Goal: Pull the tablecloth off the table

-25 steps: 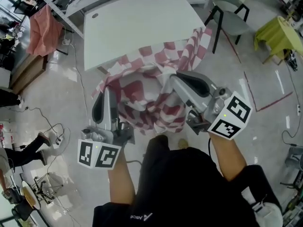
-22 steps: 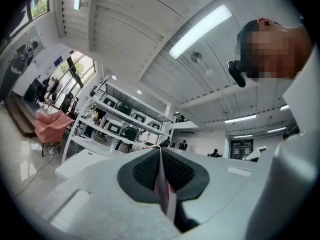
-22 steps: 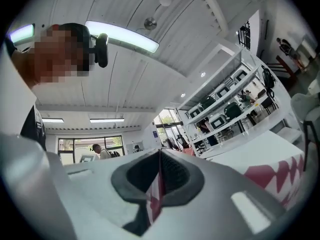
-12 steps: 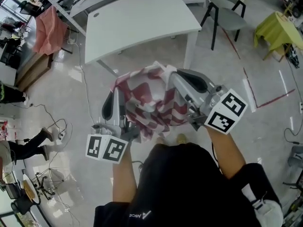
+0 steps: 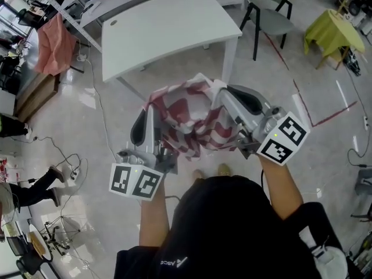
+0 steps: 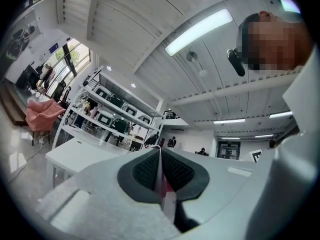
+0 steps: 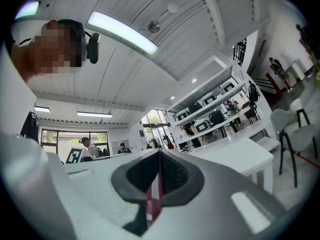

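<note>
The red-and-white checked tablecloth (image 5: pixel 187 116) hangs bunched in the air between my two grippers, apart from the white table (image 5: pixel 168 28), whose top is bare. My left gripper (image 5: pixel 150 110) is shut on the cloth's left side; a thin strip of cloth (image 6: pixel 163 186) shows pinched between its dark pads (image 6: pixel 146 170). My right gripper (image 5: pixel 221 95) is shut on the right side, with a red-and-white fold (image 7: pixel 154 200) caught in its closed jaws. Both grippers (image 6: pixel 160 151) (image 7: pixel 160 154) point upward, near my body. The cloth's lower end hangs over my feet.
A grey chair (image 5: pixel 264 13) stands right of the table. A small table with a yellow-green cover (image 5: pixel 328 31) is at far right. A pink cloth (image 5: pixel 52 36) hangs at far left. Cables (image 5: pixel 70 156) lie on the floor near a person's leg (image 5: pixel 29 185).
The tablecloth has slid fully off the table's near edge. Both grippers drew back toward my body and the cloth gathered into a tighter bundle between them.
</note>
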The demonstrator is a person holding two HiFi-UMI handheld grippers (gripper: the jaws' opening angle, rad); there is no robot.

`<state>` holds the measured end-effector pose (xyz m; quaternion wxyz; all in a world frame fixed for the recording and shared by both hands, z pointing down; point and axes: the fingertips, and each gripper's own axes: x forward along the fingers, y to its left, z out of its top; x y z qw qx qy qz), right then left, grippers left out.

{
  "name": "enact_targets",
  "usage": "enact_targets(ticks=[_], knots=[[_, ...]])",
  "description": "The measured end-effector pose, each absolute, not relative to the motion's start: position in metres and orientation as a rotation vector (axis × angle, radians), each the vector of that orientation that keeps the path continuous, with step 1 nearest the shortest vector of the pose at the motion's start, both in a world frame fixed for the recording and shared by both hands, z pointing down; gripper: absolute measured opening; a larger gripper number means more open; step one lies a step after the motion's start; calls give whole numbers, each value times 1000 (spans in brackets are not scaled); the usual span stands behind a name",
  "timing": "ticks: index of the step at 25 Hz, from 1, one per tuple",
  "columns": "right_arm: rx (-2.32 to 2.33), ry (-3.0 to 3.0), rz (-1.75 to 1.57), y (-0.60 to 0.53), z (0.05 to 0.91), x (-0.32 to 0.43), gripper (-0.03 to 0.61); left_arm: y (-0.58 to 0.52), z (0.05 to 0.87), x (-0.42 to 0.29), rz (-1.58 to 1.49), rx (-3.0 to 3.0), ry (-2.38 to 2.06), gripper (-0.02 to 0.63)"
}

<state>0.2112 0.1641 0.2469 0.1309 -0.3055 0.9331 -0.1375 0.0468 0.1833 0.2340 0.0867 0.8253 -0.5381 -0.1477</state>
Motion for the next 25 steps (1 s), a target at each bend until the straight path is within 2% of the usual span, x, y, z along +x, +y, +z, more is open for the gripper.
enact_targets(ticks=[11, 25], knots=[[-903, 2723, -364, 164, 229, 194, 6, 181, 213, 30, -475, 2474, -1592, 12], [-894, 2731, -373, 157, 252, 217, 6, 173, 234, 54, -468, 2467, -1589, 12]])
